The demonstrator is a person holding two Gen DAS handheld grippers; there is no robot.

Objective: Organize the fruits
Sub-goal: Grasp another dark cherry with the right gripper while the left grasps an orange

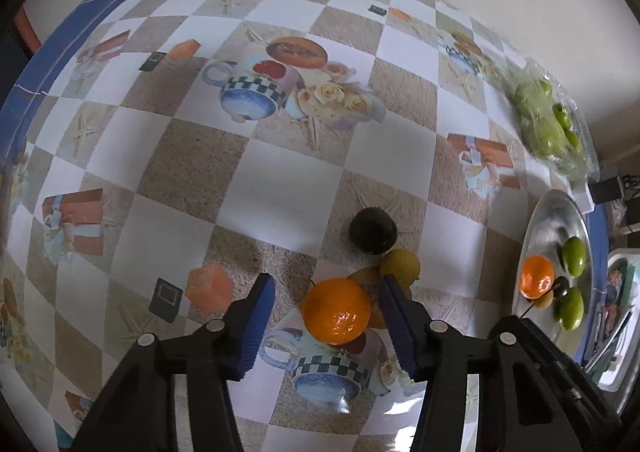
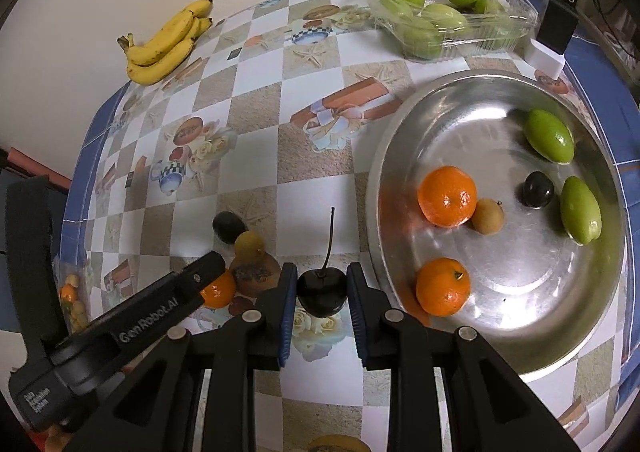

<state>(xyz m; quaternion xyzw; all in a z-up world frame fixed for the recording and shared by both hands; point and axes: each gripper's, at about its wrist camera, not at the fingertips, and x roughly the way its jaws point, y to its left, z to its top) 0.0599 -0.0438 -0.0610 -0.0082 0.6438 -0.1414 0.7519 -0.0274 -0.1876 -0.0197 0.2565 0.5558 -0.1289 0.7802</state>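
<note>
The left gripper (image 1: 328, 308) stands open around a mandarin (image 1: 336, 311) on the table (image 1: 280, 188): the fruit lies between the blue pads, nearer the right-hand pad, with a clear gap to the left-hand one. Just ahead of the fingertips sit a small yellow-brown fruit (image 1: 400, 267) and a dark round fruit (image 1: 373, 230). The mandarin looks light, with loose, glossy, yielding peel, so a gentle squeeze across its widest middle should hold it; too hard may bruise it. To the right, the right gripper (image 2: 322, 292) is closed on a dark cherry (image 2: 321, 293), pads pressing its two flanks, stem pointing straight ahead. The cherry is tiny, slick and soft, easily crushed or squirted out. The steel bowl (image 2: 384, 156), already holding fruit, lies ahead and right of this gripper.
</note>
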